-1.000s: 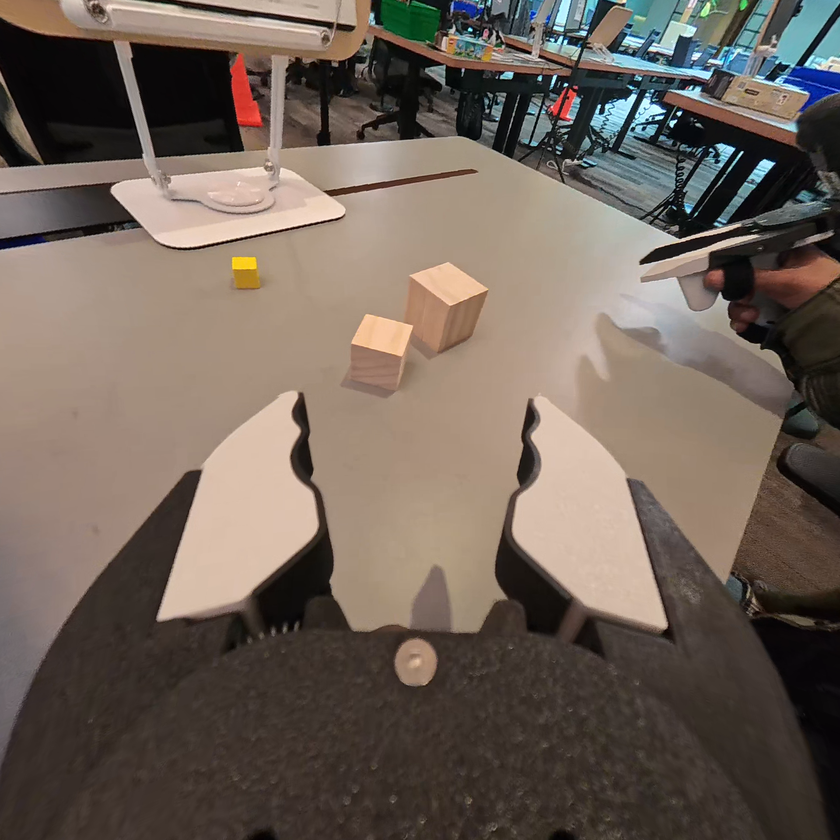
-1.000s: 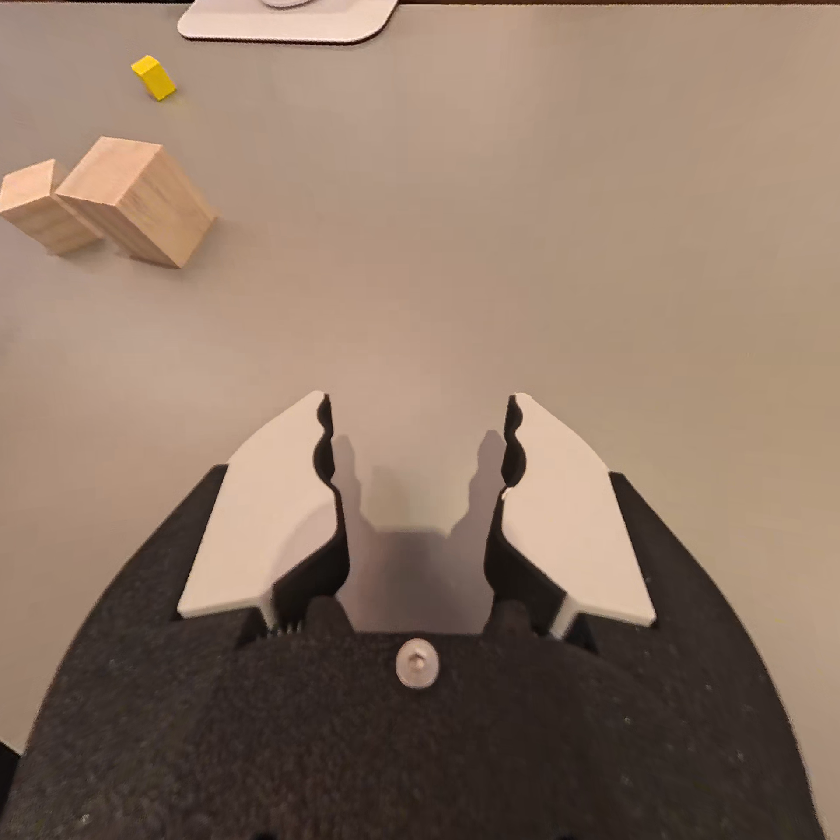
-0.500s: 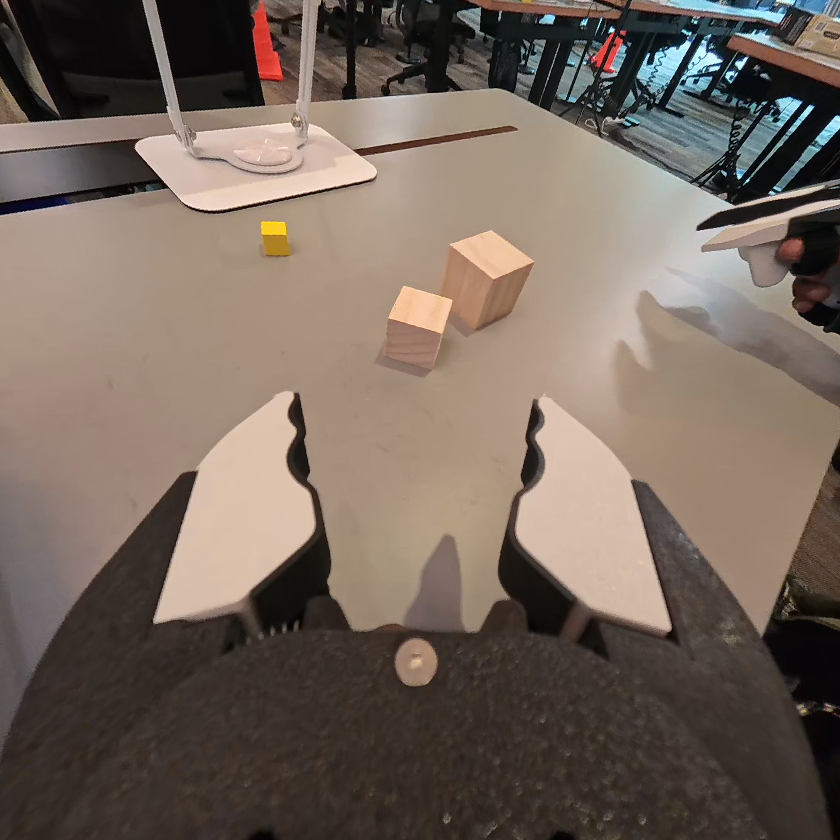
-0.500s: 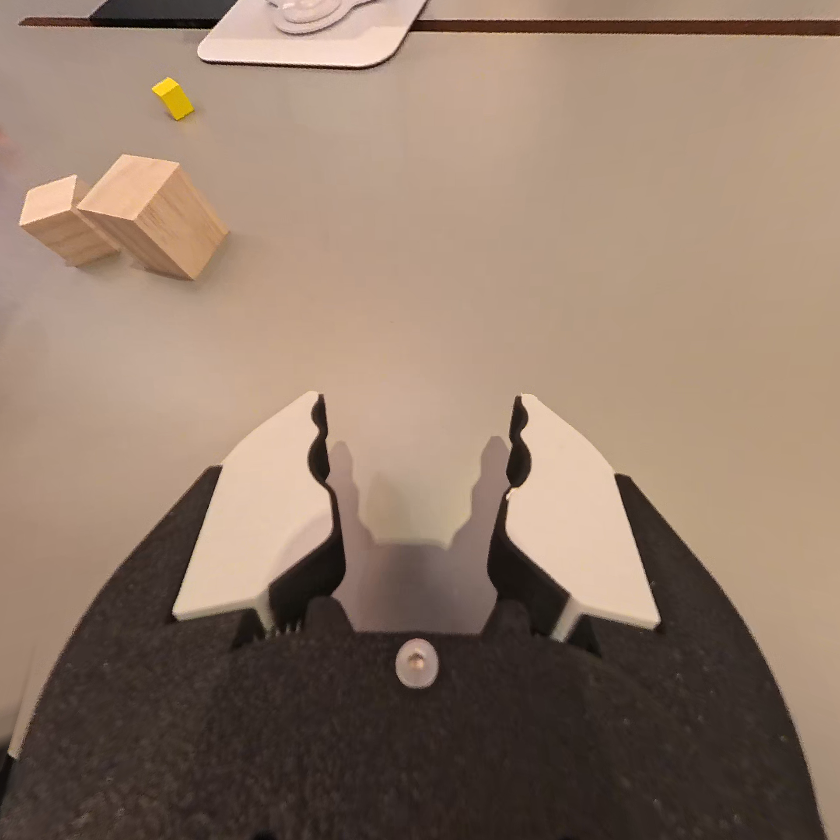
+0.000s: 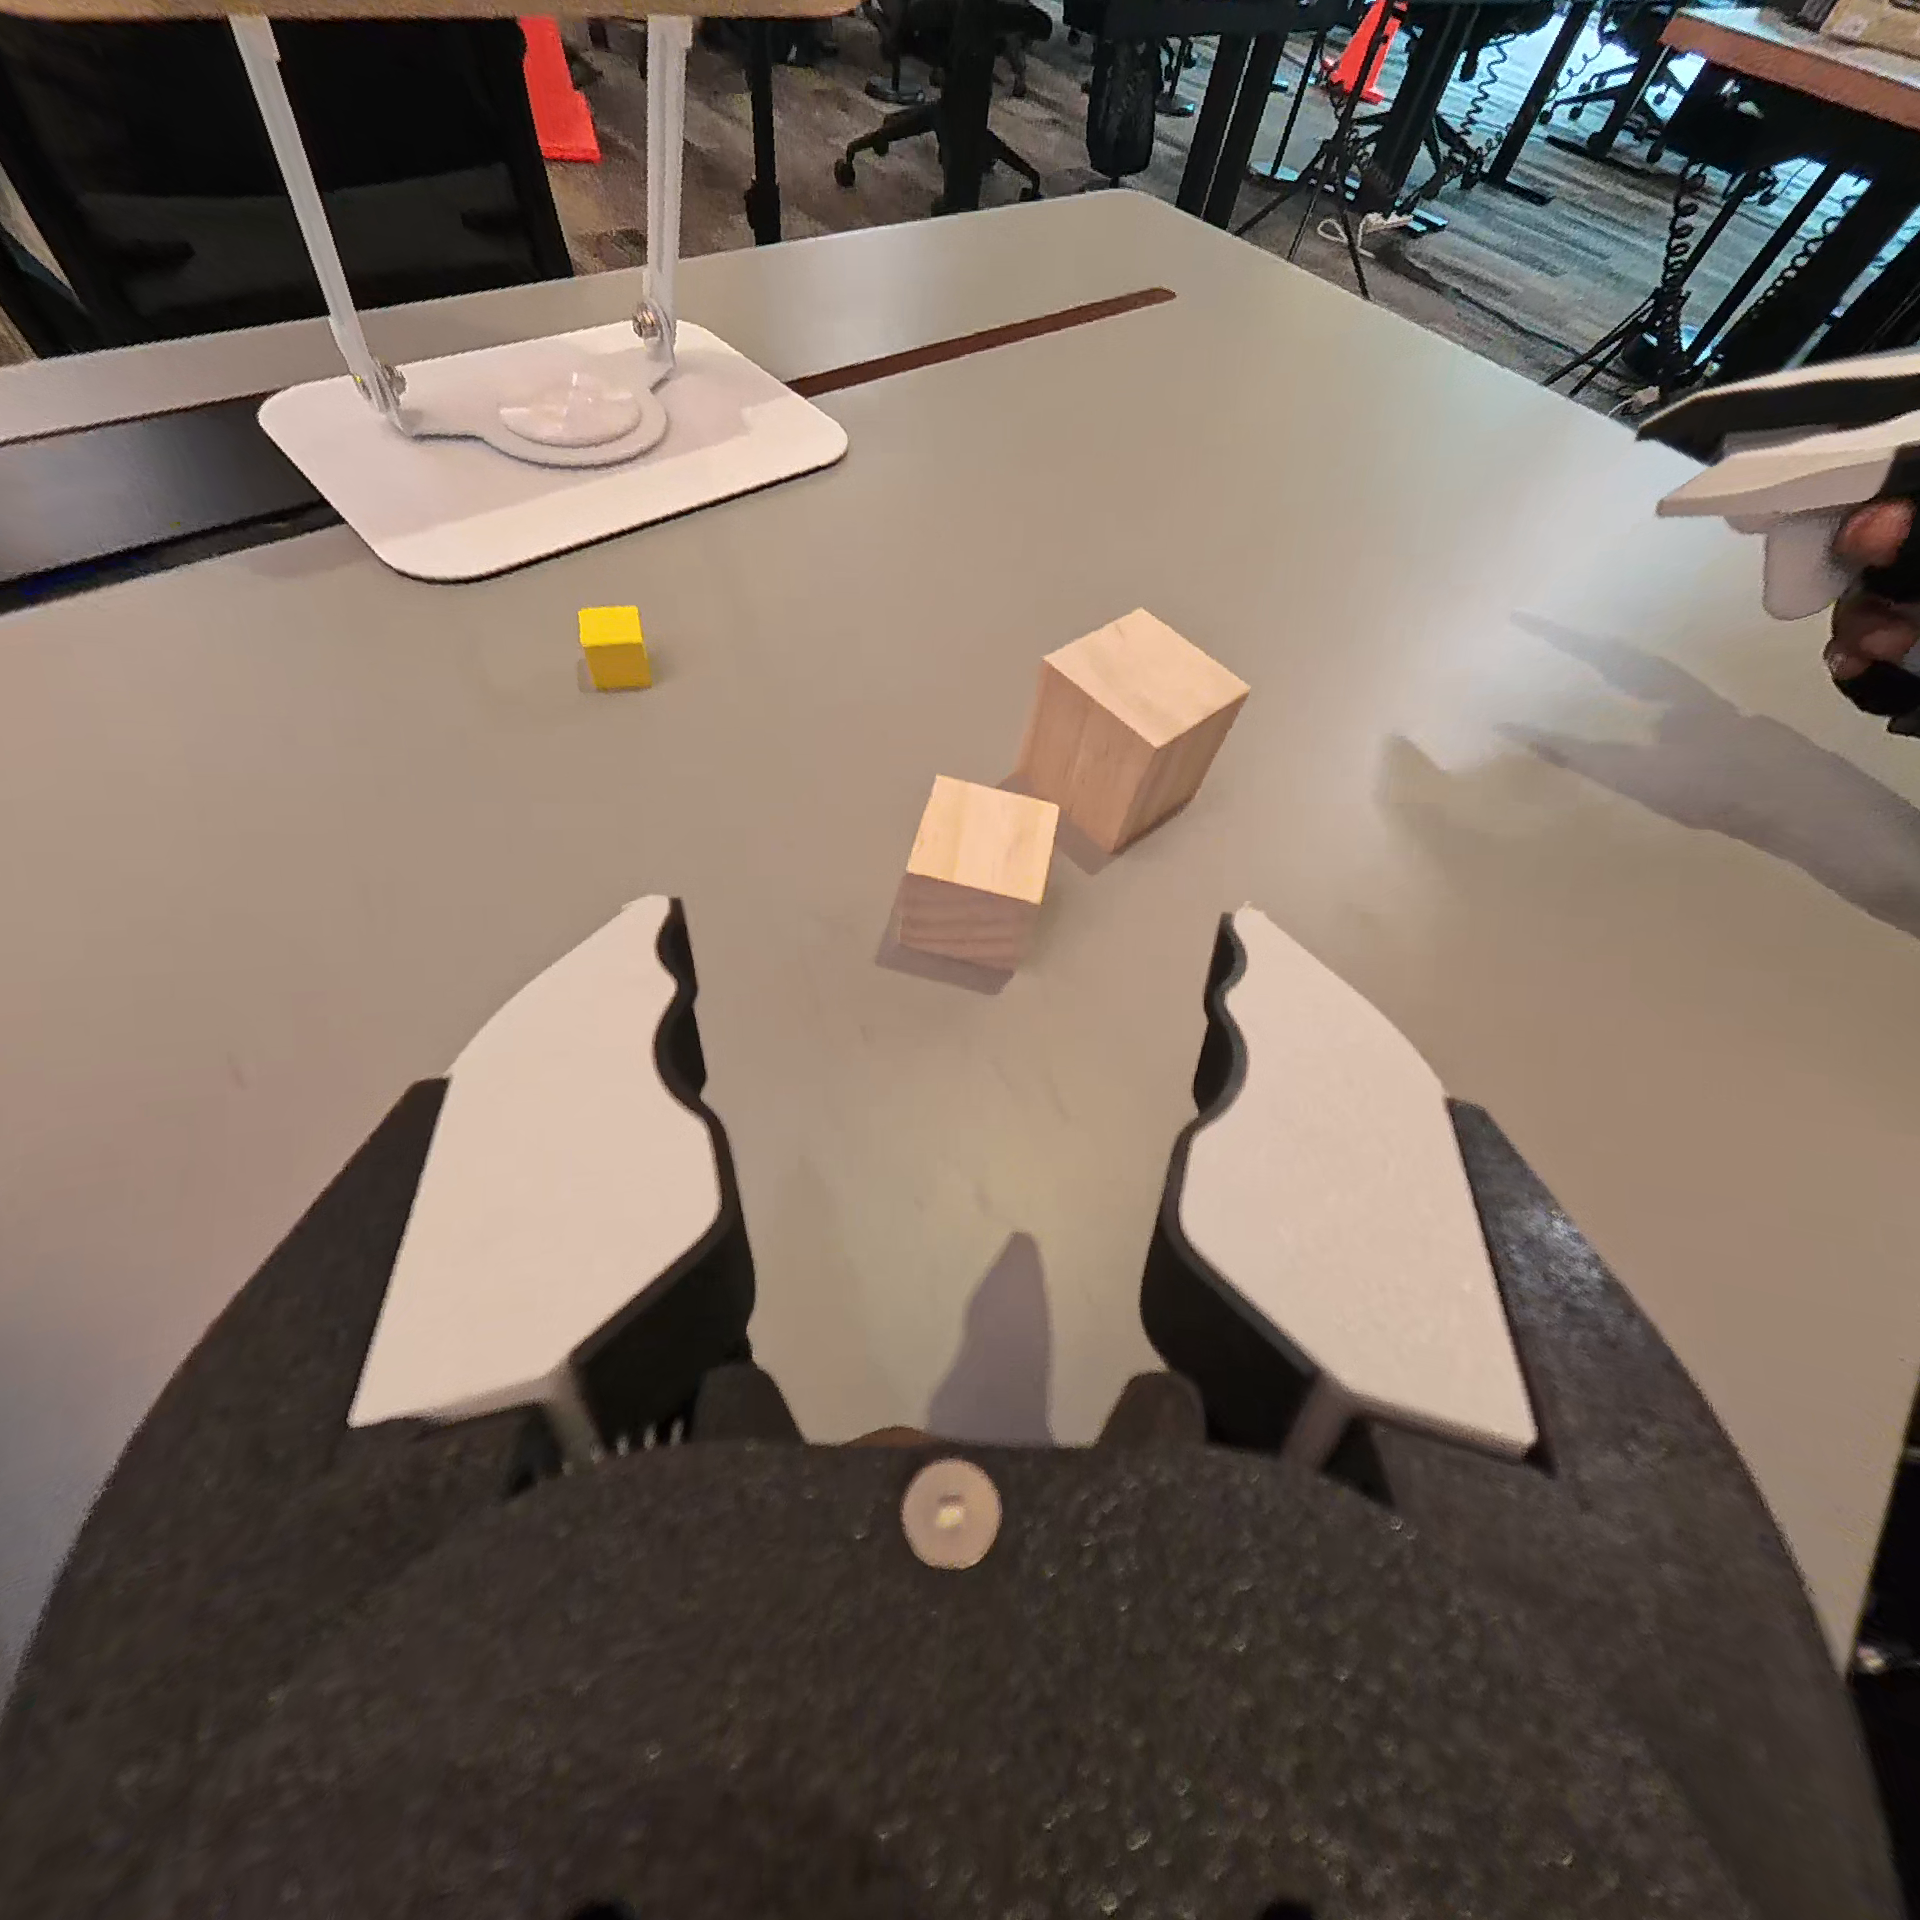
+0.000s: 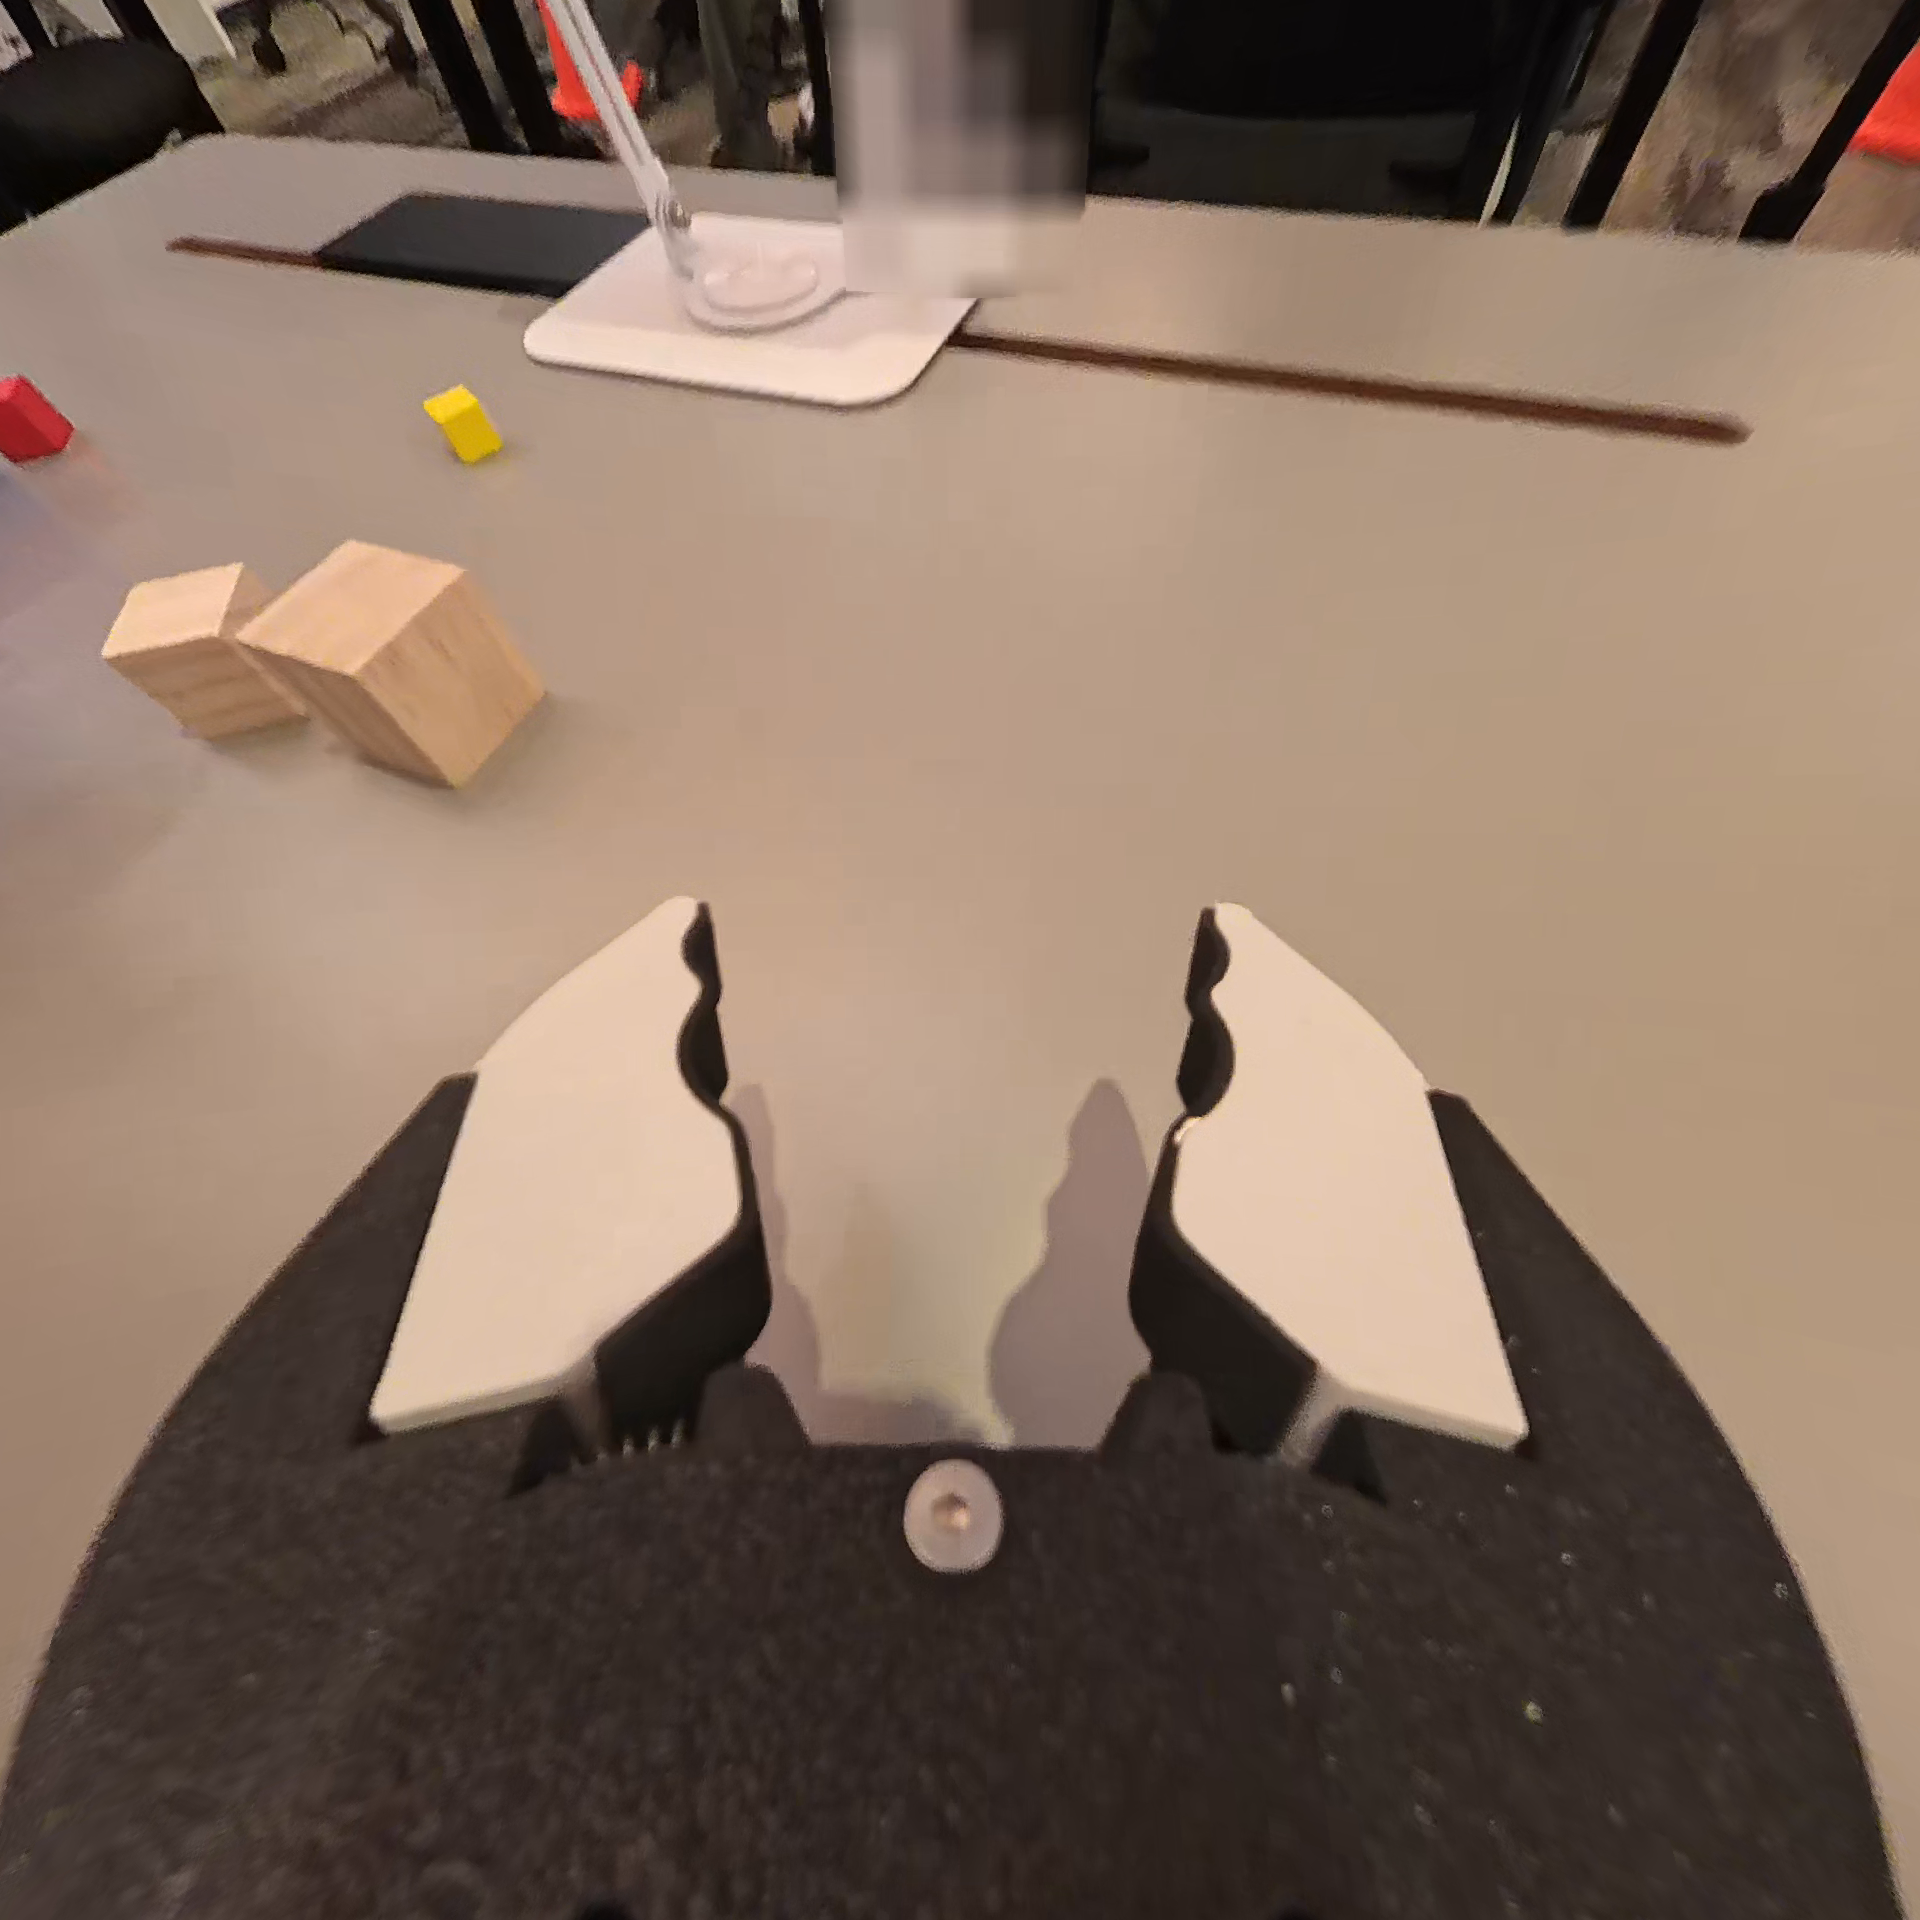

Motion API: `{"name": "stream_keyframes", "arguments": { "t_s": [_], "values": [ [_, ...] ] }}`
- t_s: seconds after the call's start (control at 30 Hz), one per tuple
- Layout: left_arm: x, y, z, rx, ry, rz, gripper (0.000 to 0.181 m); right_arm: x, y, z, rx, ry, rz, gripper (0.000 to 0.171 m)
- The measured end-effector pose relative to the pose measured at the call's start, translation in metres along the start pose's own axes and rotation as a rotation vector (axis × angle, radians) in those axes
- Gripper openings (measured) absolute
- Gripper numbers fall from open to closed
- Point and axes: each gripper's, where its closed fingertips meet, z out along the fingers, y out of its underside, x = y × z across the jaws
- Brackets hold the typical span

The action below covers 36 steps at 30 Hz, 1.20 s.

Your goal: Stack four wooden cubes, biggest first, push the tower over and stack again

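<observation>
A large plain wooden cube (image 5: 1132,727) (image 6: 390,660) and a smaller plain wooden cube (image 5: 977,873) (image 6: 192,644) lie close together on the grey table (image 5: 312,883). A small yellow cube (image 5: 615,648) (image 6: 464,422) sits farther back, near the stand. A red cube (image 6: 29,418) shows at the left edge of the right wrist view only. My left gripper (image 5: 951,914) is open and empty, just short of the smaller wooden cube. My right gripper (image 6: 954,914) is open and empty over bare table, right of the cubes; it also shows in the left wrist view (image 5: 1787,457).
A white stand base (image 5: 556,457) (image 6: 748,332) with two thin legs stands at the back of the table. A dark slot (image 6: 1351,384) runs across the table behind it. The table's right edge (image 5: 1558,405) drops to a floor with desks and chairs. From the left gripper's tips to the smaller plain wooden cube (image 5: 977,873) is close to 9 centimeters.
My left gripper has moved forward toward the two wooden cubes. My right gripper has tilted up and drawn back, bringing the stand, the slot and the red cube into its view. Both stay open.
</observation>
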Motion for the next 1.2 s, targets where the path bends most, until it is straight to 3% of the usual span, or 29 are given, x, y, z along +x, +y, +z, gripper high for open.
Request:
{"name": "stream_keyframes", "arguments": {
  "t_s": [0.17,0.47,0.63,0.77,0.93,1.2],
  "values": [
    [-0.008,-0.011,0.016,0.007,-0.012,0.019,0.094,0.009,-0.017,0.004,0.108,0.033,-0.035,0.077],
    [-0.020,-0.018,0.042,0.043,-0.012,0.037,0.095,0.011,-0.020,0.017,0.113,0.008,-0.061,0.078],
    [-0.011,-0.012,0.048,0.037,0.052,0.056,0.099,0.003,-0.021,0.013,0.054,0.005,-0.095,0.092],
    [-0.005,-0.006,0.052,-0.011,0.046,0.134,0.113,-0.006,-0.025,0.001,0.053,-0.001,-0.147,0.099],
    [0.001,0.004,0.064,-0.092,0.068,0.179,0.111,-0.017,-0.025,-0.004,0.080,0.000,-0.143,0.127],
    [-0.008,0.035,0.082,-0.262,0.020,0.187,0.098,-0.039,-0.025,-0.010,0.095,-0.022,-0.138,0.128]
  ]
}}
